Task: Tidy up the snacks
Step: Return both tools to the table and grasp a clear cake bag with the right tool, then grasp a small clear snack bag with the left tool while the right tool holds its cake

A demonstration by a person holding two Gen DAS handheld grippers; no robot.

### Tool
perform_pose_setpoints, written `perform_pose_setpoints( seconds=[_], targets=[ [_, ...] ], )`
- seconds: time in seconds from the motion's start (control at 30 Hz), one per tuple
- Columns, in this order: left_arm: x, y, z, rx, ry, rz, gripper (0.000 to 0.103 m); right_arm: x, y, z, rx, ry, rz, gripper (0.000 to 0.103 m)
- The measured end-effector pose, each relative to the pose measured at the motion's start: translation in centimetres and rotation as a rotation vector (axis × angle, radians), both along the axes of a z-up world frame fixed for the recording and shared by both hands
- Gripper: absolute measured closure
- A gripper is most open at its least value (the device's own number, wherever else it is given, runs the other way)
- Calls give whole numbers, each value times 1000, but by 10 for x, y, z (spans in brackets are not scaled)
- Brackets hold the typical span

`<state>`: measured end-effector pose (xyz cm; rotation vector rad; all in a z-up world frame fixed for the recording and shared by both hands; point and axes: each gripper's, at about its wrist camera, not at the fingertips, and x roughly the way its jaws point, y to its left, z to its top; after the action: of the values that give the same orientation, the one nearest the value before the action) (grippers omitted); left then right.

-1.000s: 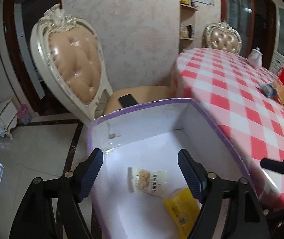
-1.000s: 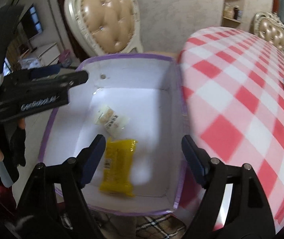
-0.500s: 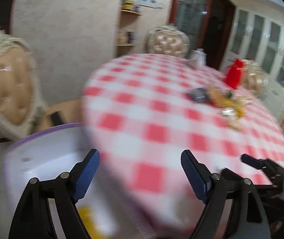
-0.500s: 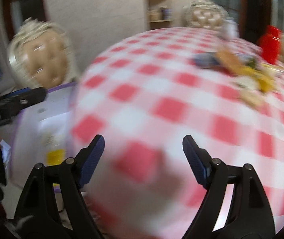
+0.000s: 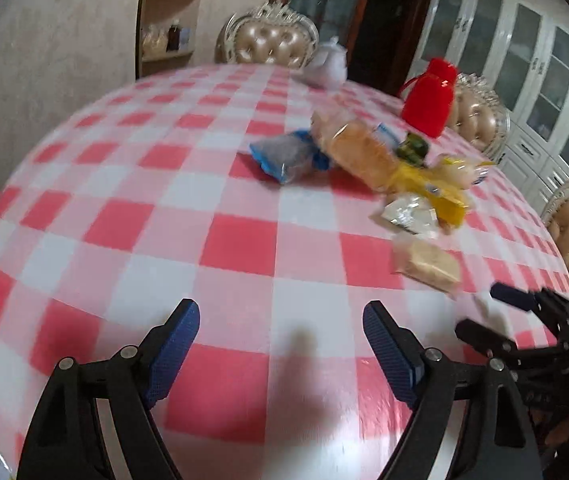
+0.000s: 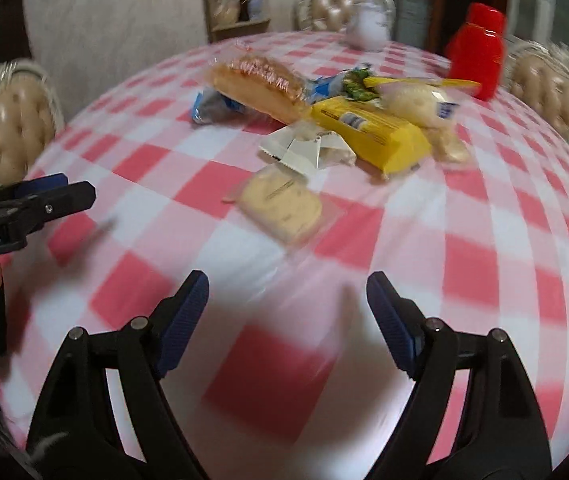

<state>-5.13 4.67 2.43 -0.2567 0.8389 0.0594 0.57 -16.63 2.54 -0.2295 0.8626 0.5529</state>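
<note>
While both grippers hang above the near edge of the checked tablecloth, nothing held in either. Left gripper: jaws wide apart, bare cloth between the pads. Right gripper: likewise spread and empty, aimed toward the snack pile.

Taking the red jug as the mark: pile of wrapped snacks lying on the cloth just in front of it, toward the cameras. Within the pile, a long bread loaf in clear wrap off to the jug's left; a yellow packet in front of the jug; a white crumpled wrapper touching the yellow packet's near side; a blue packet beyond the loaf, farthest from the jug on the left. One flat pale biscuit pack apart from the heap, nearest of all to the right gripper. White teapot behind and left of the jug.

Judged progress: most of the sorting left, at least six packets lying loose on the table, none gathered anywhere visible. No container in either view. Likely next pick: the lone biscuit pack, though blur leaves fine detail uncertain.
</note>
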Motion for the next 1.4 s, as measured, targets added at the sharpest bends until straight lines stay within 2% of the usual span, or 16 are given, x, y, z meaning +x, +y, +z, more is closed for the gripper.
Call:
perform_pose_setpoints(
  seconds=[0.1, 0.27, 0.33, 0.37, 0.4, 0.43, 0.53, 0.67, 0.77, 0.97, 1.1, 1.13, 1.23, 1.3, 1.37, 1.4],
  targets=[
    [2, 7, -9, -48, 17, 1, 18, 26, 10, -7, 2, 32, 68, 20],
    [12, 13, -11, -44, 29, 6, 18, 48, 34, -11, -49, 26, 148, 19],
    [19, 13, -9, -35, 33, 0, 18, 45, 32, -11, -36, 35, 178, 23],
    [22, 13, -9, -37, 36, -2, 18, 41, 29, -10, -31, 26, 190, 28],
    [27, 11, -9, -42, 38, -4, 18, 36, 25, -9, -20, 17, 196, 52],
    [33, 7, -9, -47, 37, -9, 18, 29, 19, -7, -10, 14, 193, 63],
    [49, -12, -9, -42, 36, -46, 18, 9, 3, -7, -51, -15, 105, 63],
    [73, -51, -9, -61, 26, -106, 18, -6, -43, -2, -45, -24, -169, 63],
    [94, -88, -6, 19, -14, -115, 18, -8, -75, 3, 15, -35, -307, 63],
    [131, -127, -6, 191, -9, -141, 18, -8, -107, 5, 147, -8, -394, 63],
    [152, -129, -20, 196, 80, -181, 18, -8, -101, 6, 143, -14, -382, 63],
    [154, -127, -20, 181, 77, -183, 20, -8, -99, 6, 137, -17, -380, 63],
    [152, -130, -17, 186, 53, -216, 39, -11, -101, 6, 131, -22, -376, 63],
    [148, -131, -16, 167, 45, -238, 40, -12, -100, 6, 129, -26, -373, 63],
    [139, -128, -11, 142, 5, -232, 68, -13, -100, 7, 127, -32, -371, 63],
    [132, -126, -10, 130, -1, -226, 71, -13, -100, 7, 123, -35, -371, 63]
  ],
)
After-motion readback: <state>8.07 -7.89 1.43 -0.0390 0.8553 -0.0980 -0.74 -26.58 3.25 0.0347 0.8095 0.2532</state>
